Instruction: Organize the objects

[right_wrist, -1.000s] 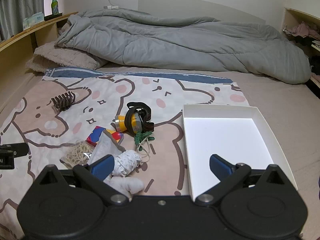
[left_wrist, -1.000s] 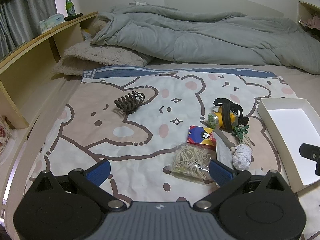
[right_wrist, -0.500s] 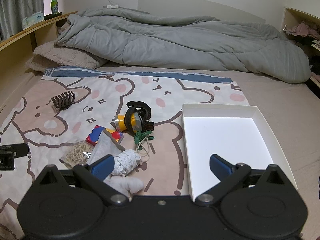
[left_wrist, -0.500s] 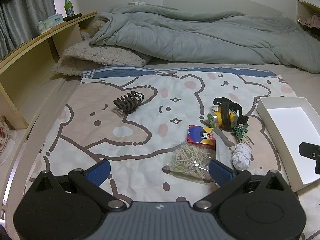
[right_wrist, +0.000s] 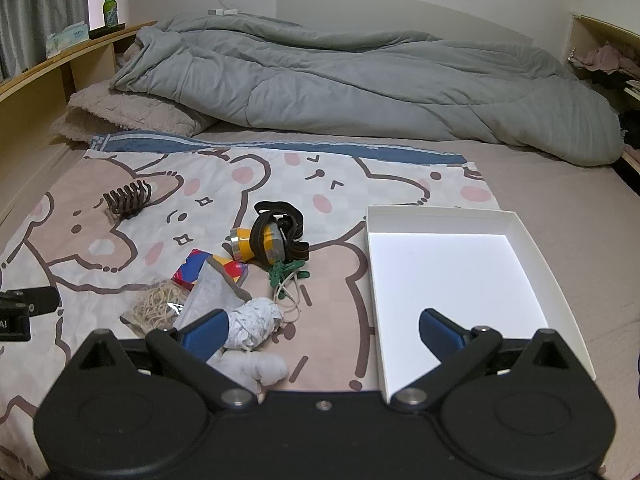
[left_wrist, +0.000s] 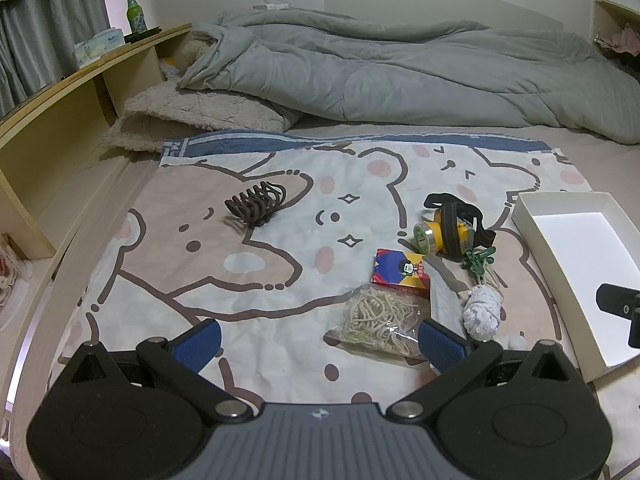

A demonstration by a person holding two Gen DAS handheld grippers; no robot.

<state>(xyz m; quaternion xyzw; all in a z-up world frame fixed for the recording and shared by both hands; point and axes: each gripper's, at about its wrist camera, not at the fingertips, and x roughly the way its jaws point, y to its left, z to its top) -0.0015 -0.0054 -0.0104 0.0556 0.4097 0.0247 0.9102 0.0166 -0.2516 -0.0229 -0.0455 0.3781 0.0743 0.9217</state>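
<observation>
On the bear-print sheet lie a brown hair claw (left_wrist: 256,203), a yellow headlamp with black strap (left_wrist: 452,230), a red and blue card box (left_wrist: 400,273), a bag of rubber bands (left_wrist: 378,320), green clips (left_wrist: 478,261) and a white wad (left_wrist: 483,312). An empty white tray (right_wrist: 452,276) sits to the right. My left gripper (left_wrist: 318,342) is open and empty, just short of the rubber bands. My right gripper (right_wrist: 322,330) is open and empty, between the wad (right_wrist: 254,322) and the tray.
A grey duvet (left_wrist: 400,72) and a beige pillow (left_wrist: 192,120) fill the far side of the bed. A wooden shelf (left_wrist: 60,92) with a green bottle (left_wrist: 135,12) and a tissue pack runs along the left.
Both grippers have barely moved; the left view has shifted very slightly. Nothing was picked up or moved.
</observation>
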